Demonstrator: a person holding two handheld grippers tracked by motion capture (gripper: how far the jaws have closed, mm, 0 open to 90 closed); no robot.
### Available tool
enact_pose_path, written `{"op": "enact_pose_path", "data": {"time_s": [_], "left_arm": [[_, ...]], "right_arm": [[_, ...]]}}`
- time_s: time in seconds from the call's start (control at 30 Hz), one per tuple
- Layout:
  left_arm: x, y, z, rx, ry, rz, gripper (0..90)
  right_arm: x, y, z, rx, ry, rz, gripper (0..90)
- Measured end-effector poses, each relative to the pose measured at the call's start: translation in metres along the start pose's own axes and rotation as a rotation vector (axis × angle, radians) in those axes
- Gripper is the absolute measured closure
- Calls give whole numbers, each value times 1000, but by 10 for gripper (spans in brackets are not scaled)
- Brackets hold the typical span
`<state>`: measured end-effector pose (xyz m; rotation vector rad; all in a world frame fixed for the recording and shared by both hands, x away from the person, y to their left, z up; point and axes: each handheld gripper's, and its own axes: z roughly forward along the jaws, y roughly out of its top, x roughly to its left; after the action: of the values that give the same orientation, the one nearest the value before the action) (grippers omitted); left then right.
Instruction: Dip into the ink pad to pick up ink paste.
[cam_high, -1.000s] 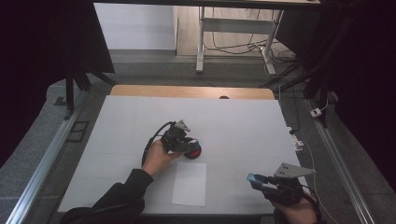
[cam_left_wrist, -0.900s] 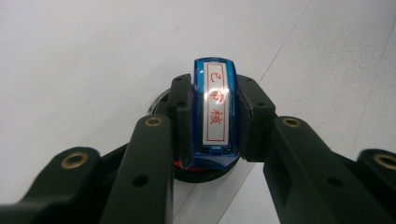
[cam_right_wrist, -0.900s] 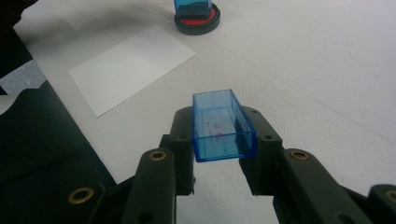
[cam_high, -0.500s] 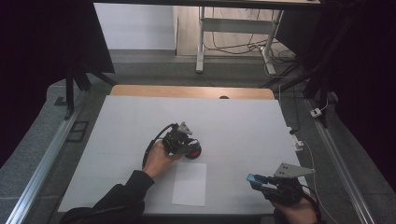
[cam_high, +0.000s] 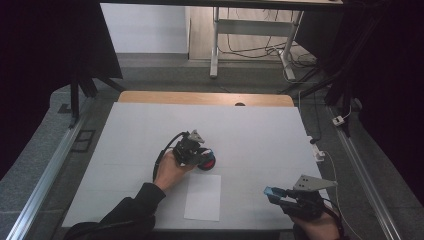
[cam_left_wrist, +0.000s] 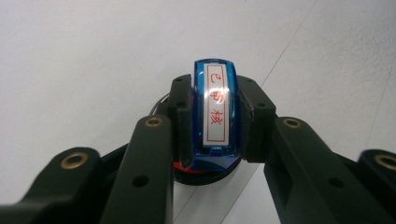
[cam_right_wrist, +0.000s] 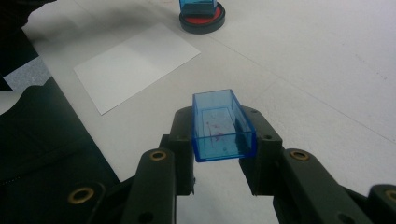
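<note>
White tabletop (cam_high: 260, 135) w/ a blank paper sheet (cam_high: 203, 196) near its front edge. Your left gripper (cam_left_wrist: 211, 122) clamps a blue stamp (cam_left_wrist: 214, 119), pinched between both jaws, label in red characters I can't read, pressed onto the round red ink pad (cam_high: 208, 161); your right gripper (cam_right_wrist: 223, 135) squeezes the clear blue stamp cap (cam_right_wrist: 222, 126) at front right. Vs 1 s ago: nothing has shifted.

Table (cam_high: 130, 130): white top, wooden strip along its far edge.
Left gripper (cam_high: 200, 152): near centre, held by a hand (cam_high: 169, 170), touching a dark round thing with red (cam_high: 206, 161).
Paper sheet (cam_high: 203, 197): at 6 o'clock from that gripper, flat.
Right gripper (cam_high: 274, 192): at 4 o'clock, blue piece (cam_high: 270, 191) at its tip.
</note>
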<state>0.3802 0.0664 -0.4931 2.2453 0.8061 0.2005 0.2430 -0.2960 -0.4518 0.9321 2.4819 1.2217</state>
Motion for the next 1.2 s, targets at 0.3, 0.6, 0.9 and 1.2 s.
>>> {"op": "enact_pose_path", "data": {"time_s": [0.3,0.6,0.9,1.2], "left_arm": [[-1,3,-6,-13,12,6,702],[-3,5,-18,-41,-8,23,701],[-7,2,-30,-51,-22,47,701],[-12,0,-40,-57,-41,66,700]], "right_arm": [[0,0,0,-2,-1,0,684],[-1,0,-1,-4,3,10,684],[-1,0,-1,-3,7,9,684],[0,0,0,-1,9,8,683]]}}
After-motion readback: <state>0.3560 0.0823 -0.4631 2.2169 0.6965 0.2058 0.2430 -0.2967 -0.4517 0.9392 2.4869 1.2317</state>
